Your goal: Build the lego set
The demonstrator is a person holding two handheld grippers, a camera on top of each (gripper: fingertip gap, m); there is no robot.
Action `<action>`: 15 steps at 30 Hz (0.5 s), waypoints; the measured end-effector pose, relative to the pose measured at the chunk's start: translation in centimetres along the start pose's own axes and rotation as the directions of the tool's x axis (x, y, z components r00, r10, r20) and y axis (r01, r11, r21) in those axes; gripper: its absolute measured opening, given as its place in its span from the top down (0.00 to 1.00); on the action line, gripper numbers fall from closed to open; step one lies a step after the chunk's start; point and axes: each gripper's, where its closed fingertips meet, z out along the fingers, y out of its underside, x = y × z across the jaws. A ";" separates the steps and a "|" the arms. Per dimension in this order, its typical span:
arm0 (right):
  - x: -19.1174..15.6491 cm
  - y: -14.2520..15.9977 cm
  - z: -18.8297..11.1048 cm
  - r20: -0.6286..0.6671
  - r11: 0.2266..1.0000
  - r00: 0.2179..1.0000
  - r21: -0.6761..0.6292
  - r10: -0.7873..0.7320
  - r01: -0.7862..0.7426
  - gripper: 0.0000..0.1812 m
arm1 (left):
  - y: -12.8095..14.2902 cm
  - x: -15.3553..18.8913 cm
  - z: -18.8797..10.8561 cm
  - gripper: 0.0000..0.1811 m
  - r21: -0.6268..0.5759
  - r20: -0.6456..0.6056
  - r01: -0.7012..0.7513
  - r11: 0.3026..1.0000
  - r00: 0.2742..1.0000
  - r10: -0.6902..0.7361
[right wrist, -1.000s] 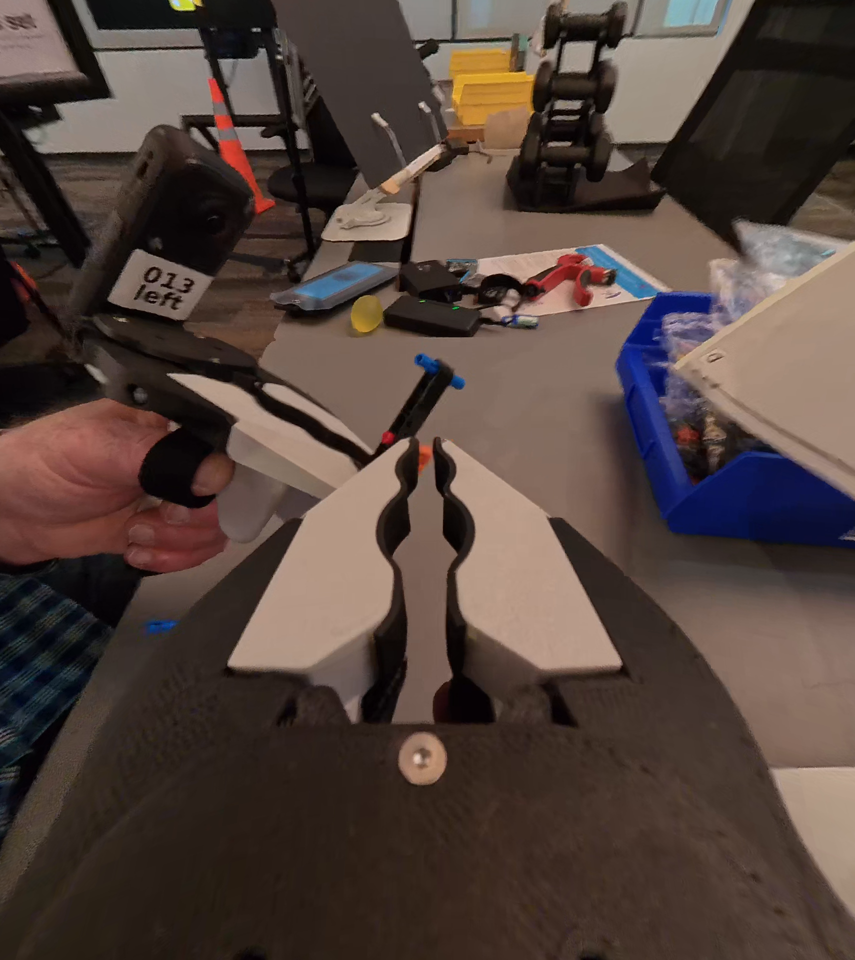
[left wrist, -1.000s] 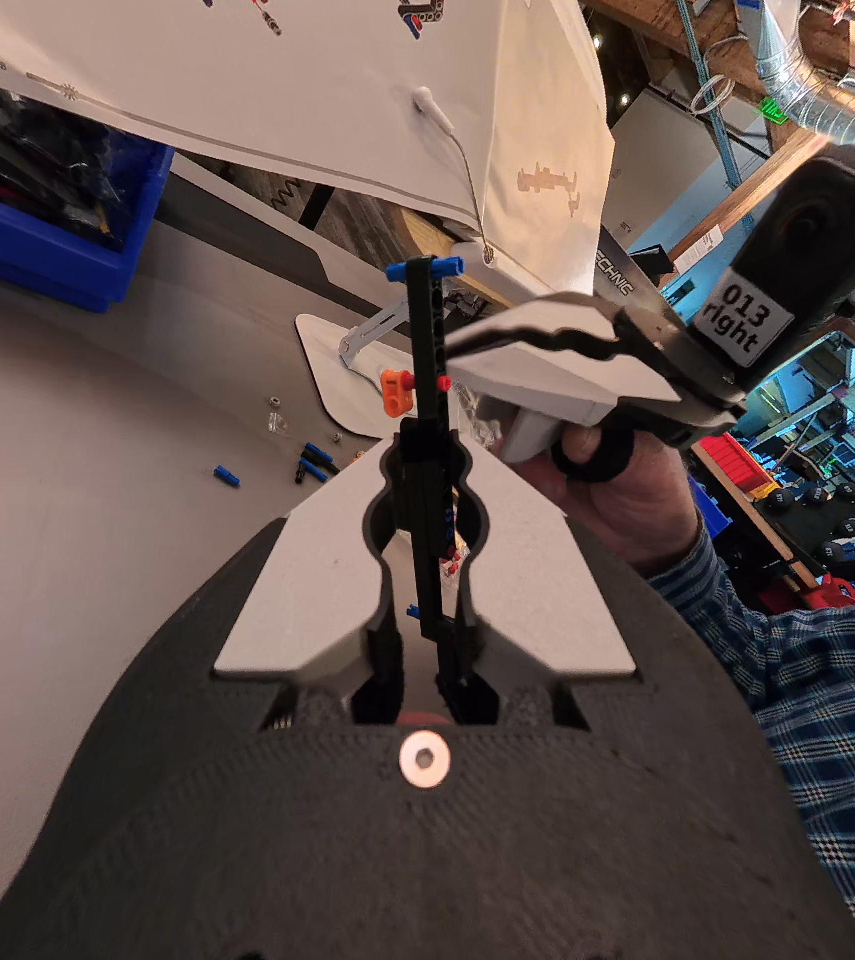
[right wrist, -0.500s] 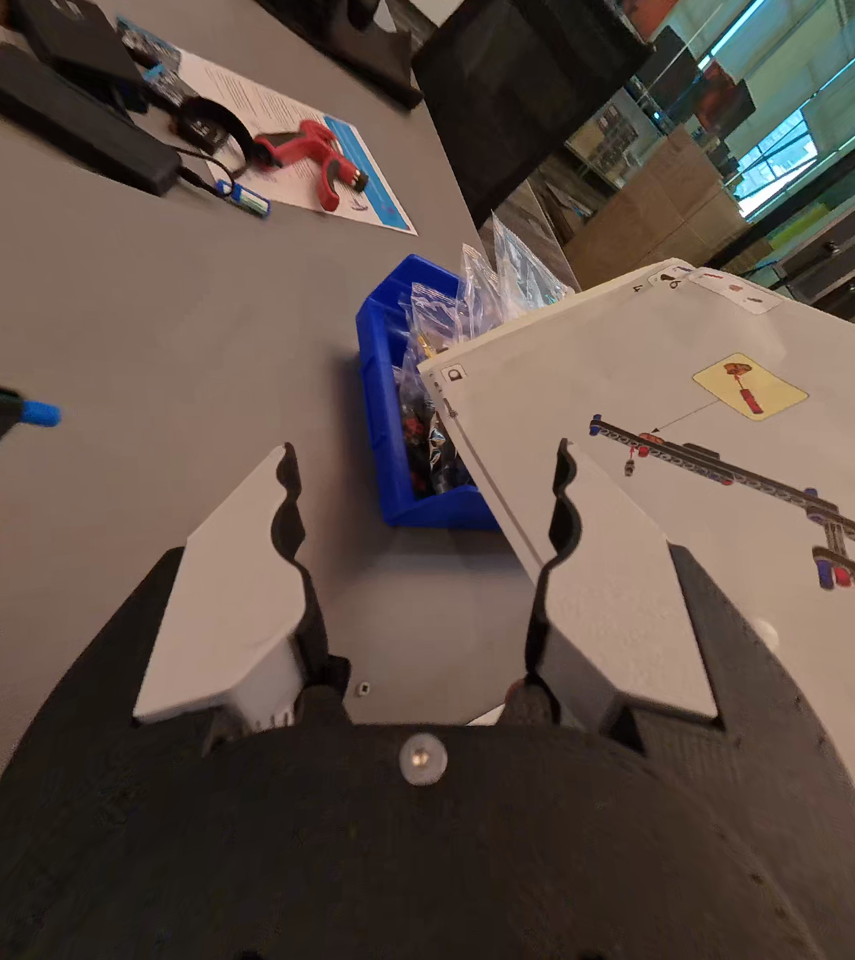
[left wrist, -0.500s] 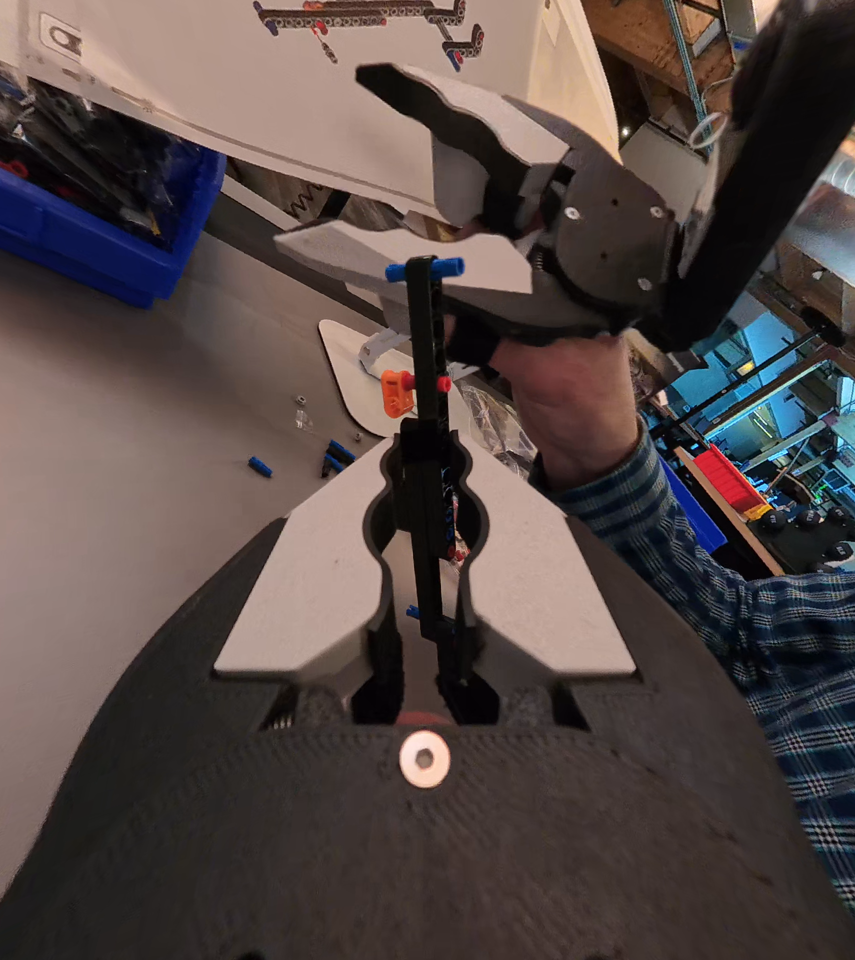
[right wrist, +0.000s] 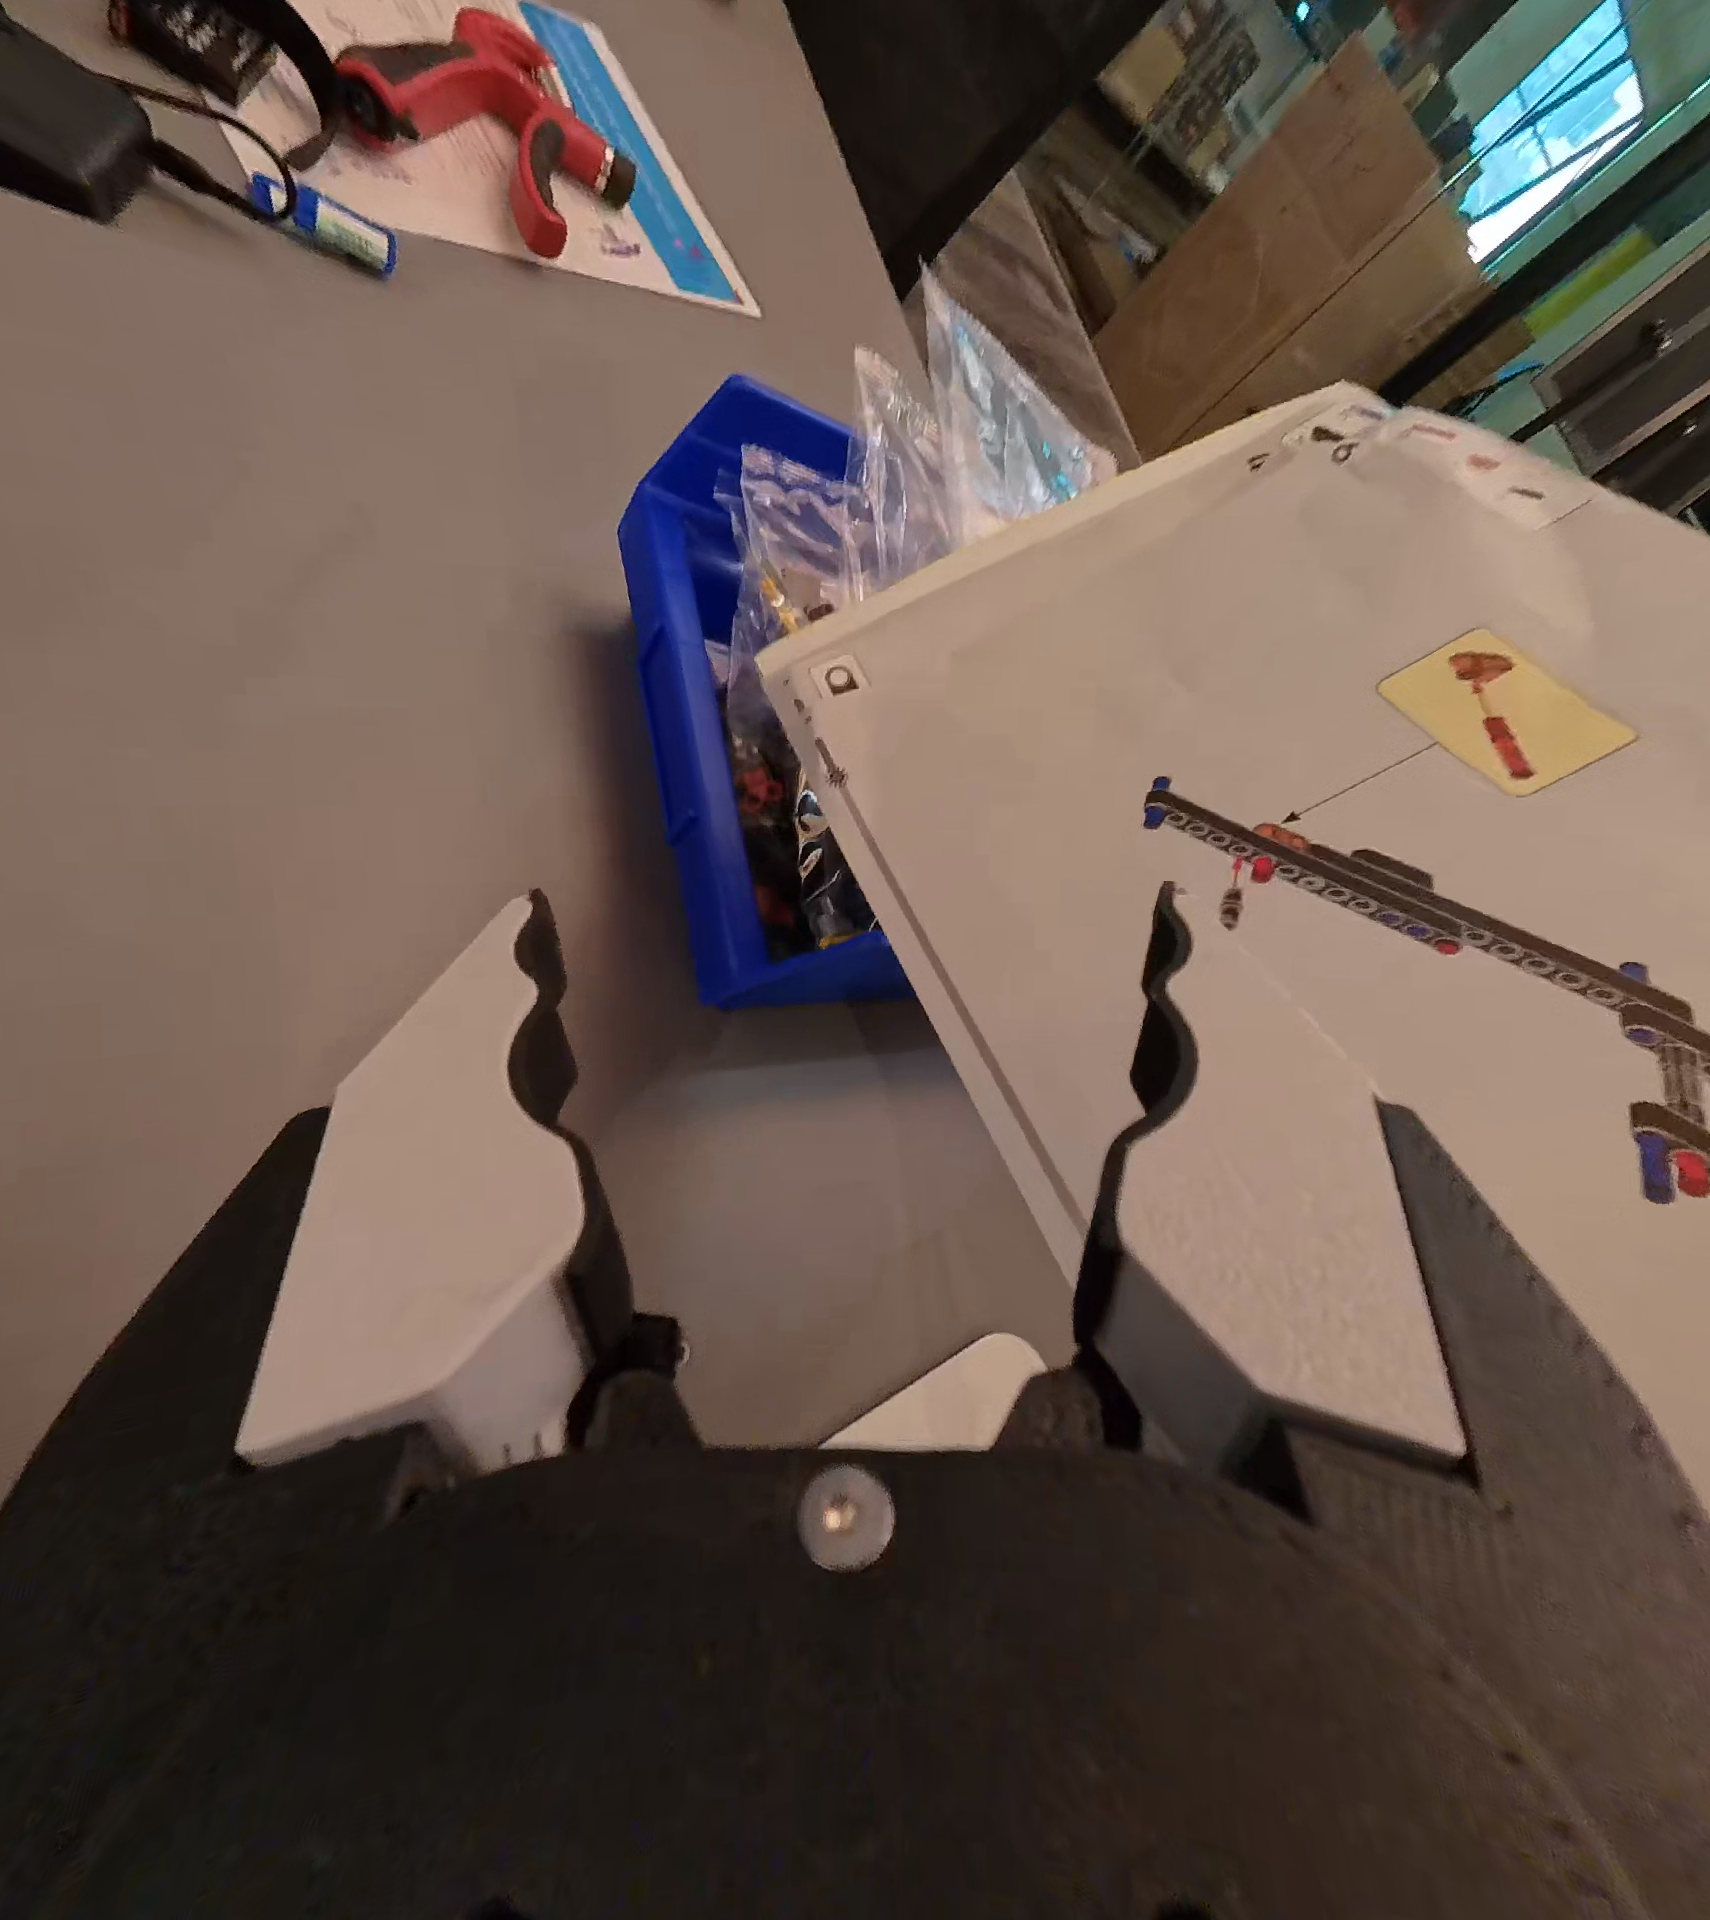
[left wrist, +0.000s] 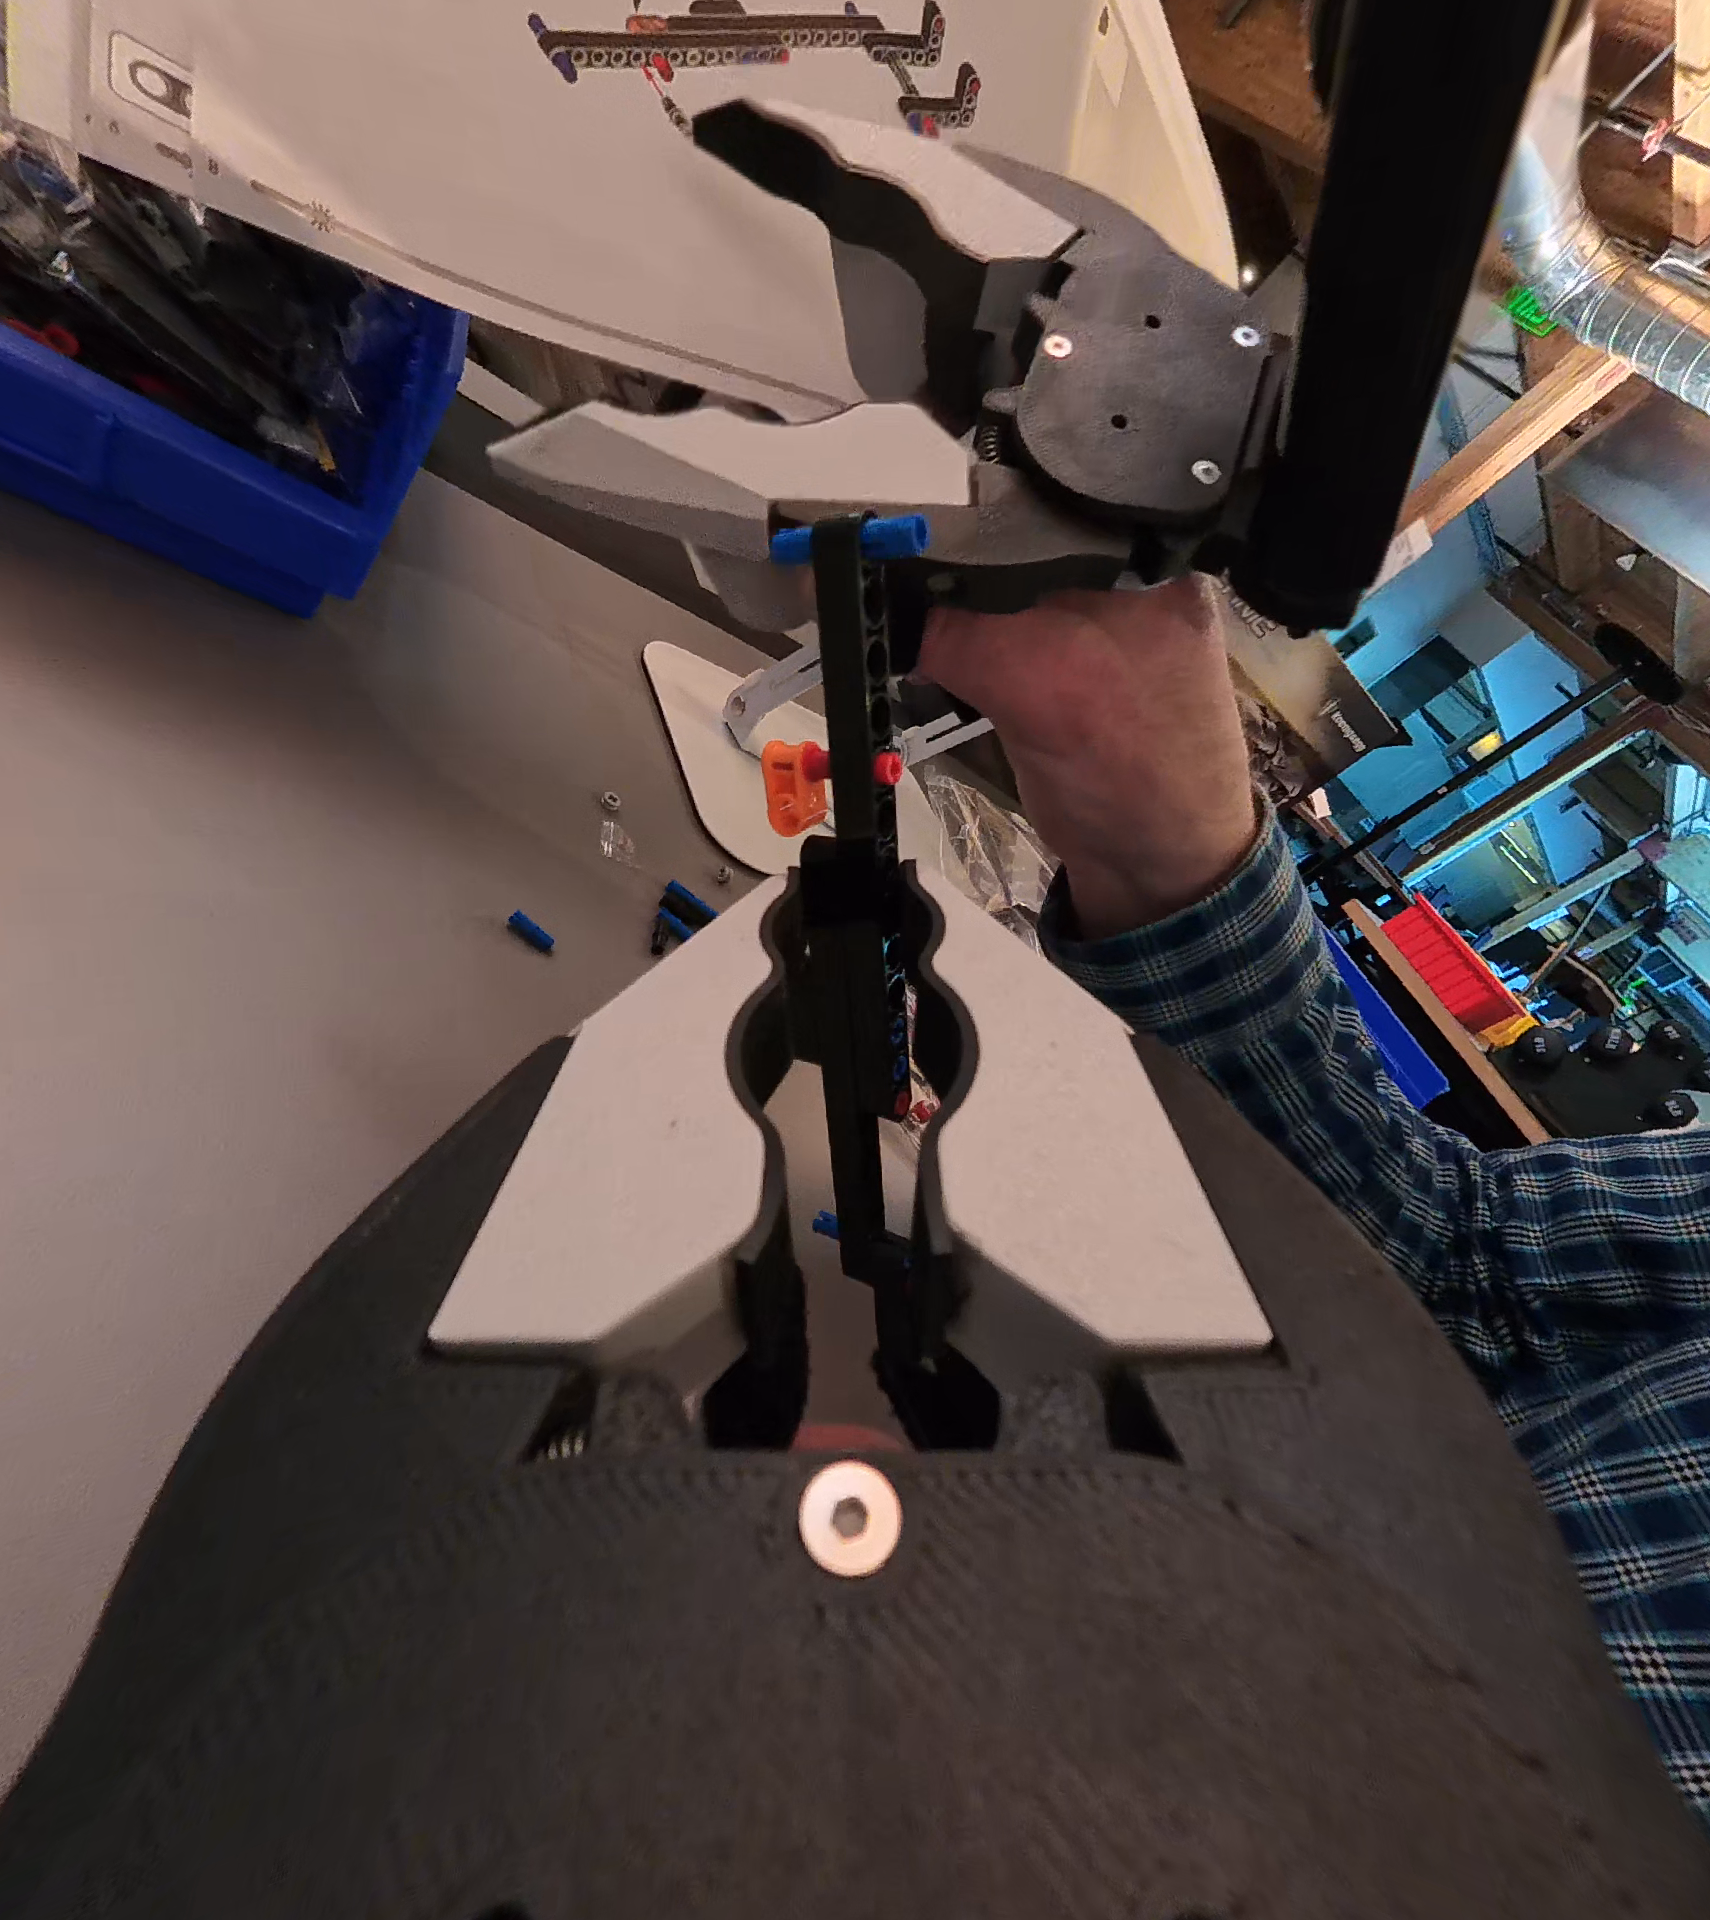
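- Now, my left gripper (left wrist: 851,935) is clamped on the black lego beam assembly (left wrist: 856,727); the beam stands up out of the jaws.
- Beam carries a blue pin (left wrist: 849,540) across its top end, and an orange connector (left wrist: 795,788) with a red pin (left wrist: 887,767) partway down.
- My right gripper (right wrist: 846,914) has its jaws spread wide, nothing between them. From the left wrist view it sits just behind the beam's top.
- Instruction booklet (right wrist: 1350,935) lies open ahead of the right gripper, propped over a blue bin (right wrist: 685,748) of bagged parts (right wrist: 809,540).
- Loose blue pins (left wrist: 531,930) lie on the grey table (left wrist: 207,831), apart from the beam.
- Far side of the table: red tool (right wrist: 518,177) on a printed sheet.
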 end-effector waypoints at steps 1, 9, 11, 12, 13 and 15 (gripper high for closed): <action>0.0 0.2 0.1 0.002 1.000 1.000 -0.009 -0.002 0.002 0.40 | 0.0 0.0 0.0 0.92 -0.001 0.000 -0.001 1.000 1.000 0.001; 1.0 -0.3 -0.6 -0.041 1.000 0.999 0.022 0.013 -0.012 0.41 | 0.1 0.1 0.2 0.92 -0.006 -0.001 -0.003 1.000 1.000 0.002; 0.8 0.1 -0.3 -0.026 1.000 0.999 0.005 0.018 -0.018 0.41 | 0.2 0.2 0.2 0.92 -0.008 -0.003 -0.001 1.000 1.000 0.001; 0.7 0.3 -0.2 -0.021 1.000 1.000 -0.005 0.017 -0.017 0.41 | 0.2 0.2 0.2 0.92 -0.008 -0.003 -0.002 1.000 1.000 0.002; 0.7 0.4 -0.1 -0.020 1.000 1.000 -0.009 0.016 -0.016 0.41 | 0.2 0.2 0.2 0.91 -0.008 -0.002 -0.002 1.000 1.000 0.002; 0.8 0.2 -0.3 -0.025 1.000 1.000 0.000 0.019 -0.019 0.41 | 0.1 0.1 0.2 0.92 -0.008 -0.001 -0.001 1.000 1.000 0.001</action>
